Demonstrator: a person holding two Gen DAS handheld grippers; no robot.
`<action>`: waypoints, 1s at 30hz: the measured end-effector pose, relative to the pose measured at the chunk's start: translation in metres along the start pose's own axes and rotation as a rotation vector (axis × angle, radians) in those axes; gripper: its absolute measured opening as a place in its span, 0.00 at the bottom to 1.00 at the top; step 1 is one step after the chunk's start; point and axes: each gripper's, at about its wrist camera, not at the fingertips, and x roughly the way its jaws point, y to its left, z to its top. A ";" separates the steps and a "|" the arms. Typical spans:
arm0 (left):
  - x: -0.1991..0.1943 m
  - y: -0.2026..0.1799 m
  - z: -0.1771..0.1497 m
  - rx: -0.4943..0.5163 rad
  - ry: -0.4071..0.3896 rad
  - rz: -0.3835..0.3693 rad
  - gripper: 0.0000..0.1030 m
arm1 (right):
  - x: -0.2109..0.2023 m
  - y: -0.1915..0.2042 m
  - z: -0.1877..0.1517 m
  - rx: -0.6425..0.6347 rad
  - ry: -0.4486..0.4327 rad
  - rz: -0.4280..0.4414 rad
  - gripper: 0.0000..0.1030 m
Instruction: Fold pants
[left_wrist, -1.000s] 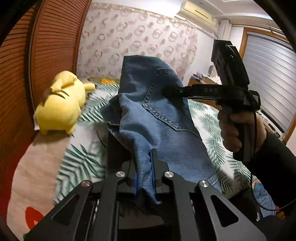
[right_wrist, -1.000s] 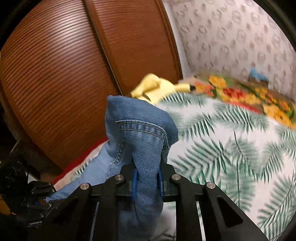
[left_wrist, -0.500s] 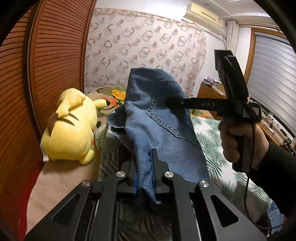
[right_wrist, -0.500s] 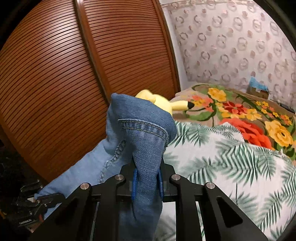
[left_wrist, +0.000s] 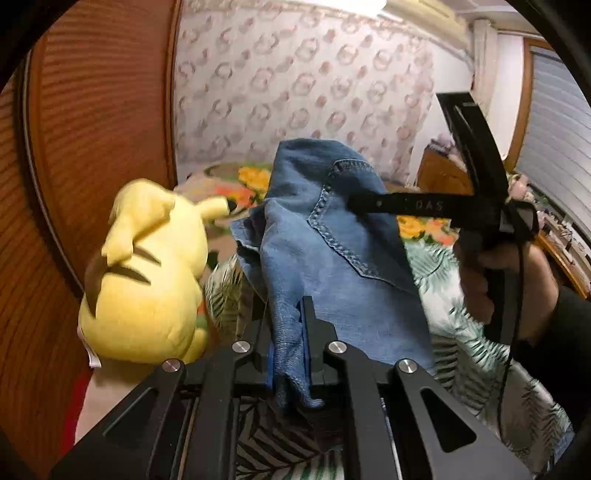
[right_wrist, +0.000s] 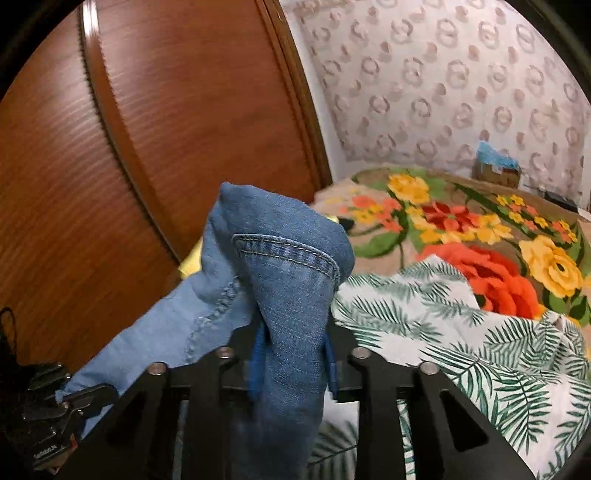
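Left jaws: the left gripper (left_wrist: 290, 350) has its jaws pressed together on a thin edge of the jeans (left_wrist: 332, 258), the blue pads squeezing the cloth with a small tuft hanging below them.

Right jaws: the right gripper (right_wrist: 293, 354) has its jaws opening; a thick bunch of denim near the hemmed pocket edge still fills the gap, but the blue pads now stand a little off the cloth at either side, so I judge the grip is being let go.

Jeans: held up in the air above the bed, draped between the two grippers, with the pocket stitching facing the left wrist camera. Holding two points apart keeps the cloth spread so it can be laid flat.

Right hand: seen from the left wrist view, the person's right hand (left_wrist: 491, 273) grips the handle of its tool, whose finger reaches into the denim beside the pocket.

Bed: the palm-leaf sheet (right_wrist: 461, 350) lies below the jeans, with a floral blanket (right_wrist: 480, 236) beyond it.

Plush toy: a yellow plush toy (left_wrist: 147, 280) sits on the bed near the wooden wardrobe door (right_wrist: 166, 129), just beside the hanging denim; the cloth could brush it on landing.

Stage: likely the jeans being carried over and released onto the bed.
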 end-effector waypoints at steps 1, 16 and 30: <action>0.002 0.001 -0.002 -0.002 0.008 0.005 0.11 | 0.007 -0.001 0.000 -0.006 0.014 -0.015 0.41; 0.017 0.010 -0.029 -0.039 0.086 0.039 0.11 | 0.054 -0.003 -0.002 -0.125 0.058 -0.080 0.40; -0.010 -0.012 -0.019 0.006 0.059 0.077 0.17 | -0.029 0.024 -0.025 -0.100 -0.004 -0.088 0.40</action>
